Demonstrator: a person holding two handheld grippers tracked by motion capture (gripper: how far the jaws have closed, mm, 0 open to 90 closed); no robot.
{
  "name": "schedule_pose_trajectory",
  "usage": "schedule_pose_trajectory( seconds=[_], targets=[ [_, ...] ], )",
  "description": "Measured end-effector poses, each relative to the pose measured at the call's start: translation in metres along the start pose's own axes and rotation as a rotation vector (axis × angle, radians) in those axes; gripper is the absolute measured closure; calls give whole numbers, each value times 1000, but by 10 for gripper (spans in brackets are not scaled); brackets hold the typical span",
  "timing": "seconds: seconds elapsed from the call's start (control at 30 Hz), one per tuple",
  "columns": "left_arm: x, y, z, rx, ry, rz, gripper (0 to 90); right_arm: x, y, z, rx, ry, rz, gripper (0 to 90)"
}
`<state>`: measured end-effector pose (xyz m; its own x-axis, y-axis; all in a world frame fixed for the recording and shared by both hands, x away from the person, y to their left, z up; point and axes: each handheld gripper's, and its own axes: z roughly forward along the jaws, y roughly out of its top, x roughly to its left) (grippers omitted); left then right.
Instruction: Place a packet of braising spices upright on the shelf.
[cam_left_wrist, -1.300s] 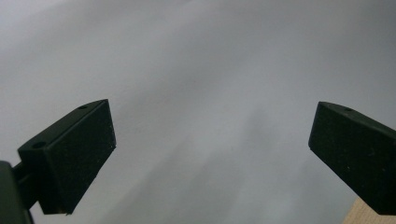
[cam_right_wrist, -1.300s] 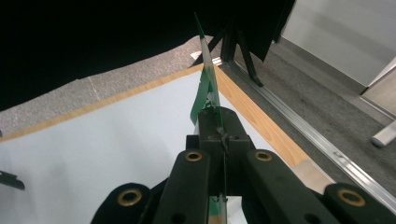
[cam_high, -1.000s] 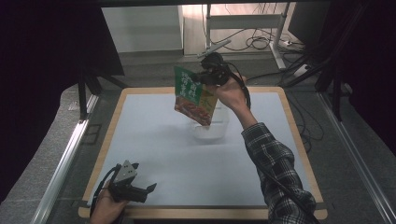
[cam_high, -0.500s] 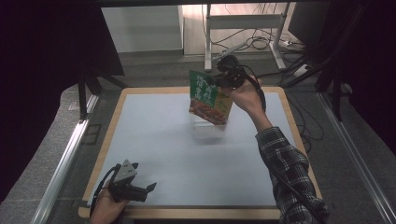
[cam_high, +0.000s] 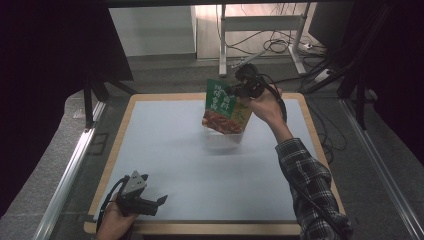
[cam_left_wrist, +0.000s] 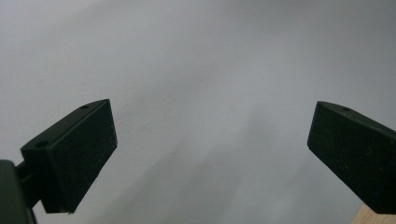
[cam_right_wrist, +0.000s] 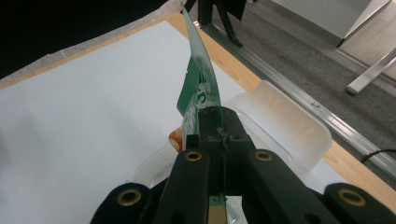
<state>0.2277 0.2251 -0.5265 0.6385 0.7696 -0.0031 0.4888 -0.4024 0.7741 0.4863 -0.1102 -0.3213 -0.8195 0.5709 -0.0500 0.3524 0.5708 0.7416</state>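
- High view: right arm stretched forward, right gripper (cam_high: 239, 91) holds green pouch (cam_high: 225, 106) over clear tray (cam_high: 226, 136), far tabletop (cam_high: 165, 150); left gripper (cam_high: 142, 202) low at near edge.
- Left gripper view: fingers (cam_left_wrist: 77, 154) spread wide, nothing between.
- Right gripper view: fingers (cam_right_wrist: 210, 140) pinching pouch edge above tray.

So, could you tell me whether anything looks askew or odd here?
Only the green packet: the right gripper pinches its top edge, so it hangs tilted and bowed above the clear tray. No spill or damage is visible. The left gripper sits open.
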Motion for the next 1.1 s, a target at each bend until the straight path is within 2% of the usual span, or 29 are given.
schedule_pose_trajectory(
  seconds=[0.17,0.23,0.27,0.4,0.47,0.57,0.67,0.77,0.87,0.9,1.0,1.1],
  targets=[
    [0,0,0,0,1,0,15,2,-4,12,31,-1,-15,888],
    [0,0,0,0,2,-2,15,2,-6,16,25,-3,-10,888],
    [0,0,0,0,3,-4,15,0,-6,19,21,1,8,888],
    [0,0,0,2,6,-3,16,0,-7,23,27,-13,14,887],
    [-1,0,1,5,9,2,17,2,-9,26,30,-29,-8,882],
    [-1,1,1,8,11,6,17,3,-12,29,34,-40,-11,866],
    [0,0,1,6,9,-1,18,1,-13,28,25,-30,7,825],
    [0,0,1,4,9,-9,19,0,-13,26,4,-9,-7,749],
    [0,0,1,5,10,-9,20,1,-14,25,1,-9,-7,702],
    [0,1,1,9,14,-5,20,1,-14,25,-12,-11,-10,643],
    [-1,1,1,10,14,-1,21,0,-14,23,-33,-22,5,557],
    [-1,1,1,12,13,0,21,0,-14,21,-56,-28,2,505]
  ],
)
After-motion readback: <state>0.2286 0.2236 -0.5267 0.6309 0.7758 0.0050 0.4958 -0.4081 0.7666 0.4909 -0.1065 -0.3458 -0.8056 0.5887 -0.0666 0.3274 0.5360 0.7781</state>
